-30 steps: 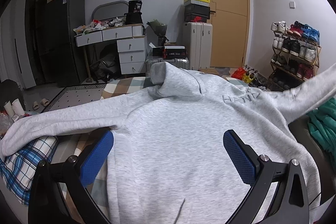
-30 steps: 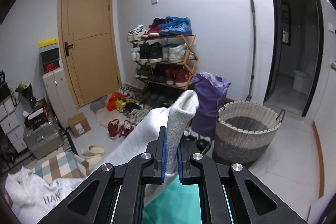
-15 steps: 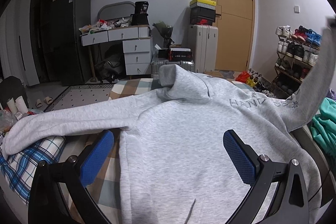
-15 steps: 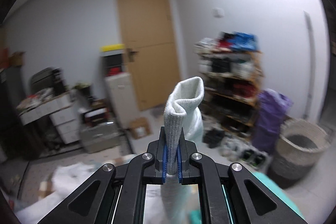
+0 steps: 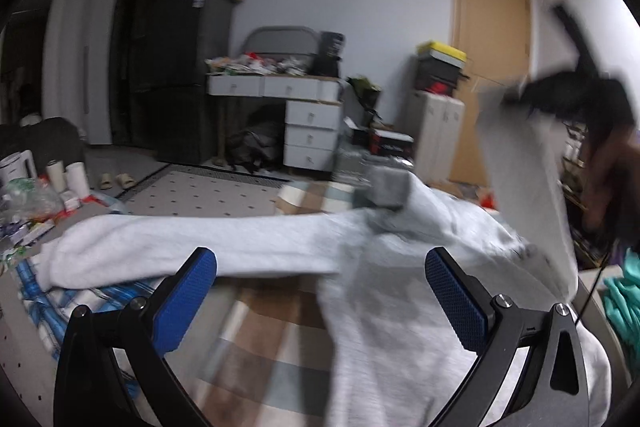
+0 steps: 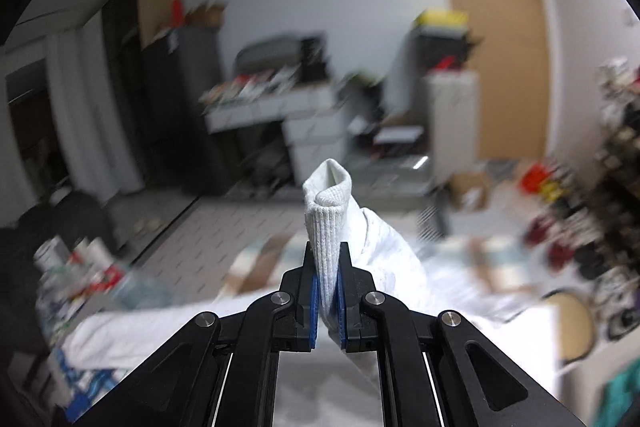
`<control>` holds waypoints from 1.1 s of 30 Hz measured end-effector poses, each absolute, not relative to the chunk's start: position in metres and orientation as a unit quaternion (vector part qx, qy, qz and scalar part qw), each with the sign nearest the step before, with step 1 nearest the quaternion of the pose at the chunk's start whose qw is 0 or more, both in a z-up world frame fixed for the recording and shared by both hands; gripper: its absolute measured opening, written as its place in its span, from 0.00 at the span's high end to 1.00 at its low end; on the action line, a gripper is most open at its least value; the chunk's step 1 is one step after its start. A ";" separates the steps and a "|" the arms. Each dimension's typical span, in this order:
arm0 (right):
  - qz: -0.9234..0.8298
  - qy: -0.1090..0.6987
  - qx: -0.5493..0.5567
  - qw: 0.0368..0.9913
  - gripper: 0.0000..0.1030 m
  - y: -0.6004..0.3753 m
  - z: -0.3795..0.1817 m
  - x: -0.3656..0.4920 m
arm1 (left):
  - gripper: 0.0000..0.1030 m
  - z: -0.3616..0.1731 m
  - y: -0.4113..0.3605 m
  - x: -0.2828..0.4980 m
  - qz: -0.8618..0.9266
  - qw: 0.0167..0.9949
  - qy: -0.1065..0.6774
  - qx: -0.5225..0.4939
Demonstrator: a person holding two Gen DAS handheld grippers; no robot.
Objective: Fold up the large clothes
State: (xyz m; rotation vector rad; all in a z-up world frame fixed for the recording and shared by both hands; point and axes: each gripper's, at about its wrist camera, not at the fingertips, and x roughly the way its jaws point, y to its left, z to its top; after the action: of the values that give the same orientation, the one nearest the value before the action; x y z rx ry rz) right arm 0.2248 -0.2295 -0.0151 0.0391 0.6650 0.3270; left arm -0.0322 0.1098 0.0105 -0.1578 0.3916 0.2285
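A light grey hoodie (image 5: 400, 307) lies spread on a checked bed cover, its left sleeve (image 5: 192, 247) stretched flat toward the left. My left gripper (image 5: 320, 291) hovers open over the hoodie's lower body, blue pads wide apart, holding nothing. My right gripper (image 6: 327, 291) is shut on the ribbed cuff (image 6: 328, 219) of the right sleeve, which stands up between the pads. In the left wrist view that right gripper (image 5: 516, 99) shows as a dark blur at the upper right, with the right sleeve (image 5: 528, 195) hanging from it above the hoodie.
A plaid blue cloth (image 5: 60, 291) lies at the bed's left edge, and teal clothing (image 5: 624, 299) at the right. Bottles and clutter (image 5: 36, 199) crowd the left. Beyond the bed stand a white drawer desk (image 5: 304, 115), a suitcase (image 5: 440, 131) and a wooden door (image 5: 492, 67).
My right gripper has swung the sleeve cuff up and leftward over the hoodie, turning from the shoe rack toward the desk. The left gripper shifted left, staying open.
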 end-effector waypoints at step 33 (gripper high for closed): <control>0.012 0.521 -0.116 0.845 0.32 -0.389 -0.216 0.218 | 0.01 -0.004 0.126 -0.018 0.194 0.962 0.190 -0.038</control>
State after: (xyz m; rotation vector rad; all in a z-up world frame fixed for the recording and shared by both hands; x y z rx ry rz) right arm 0.2179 -0.3890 -0.2163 -0.2450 1.0997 0.0260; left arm -0.0176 0.1260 -0.0044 -0.0778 0.3857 0.3922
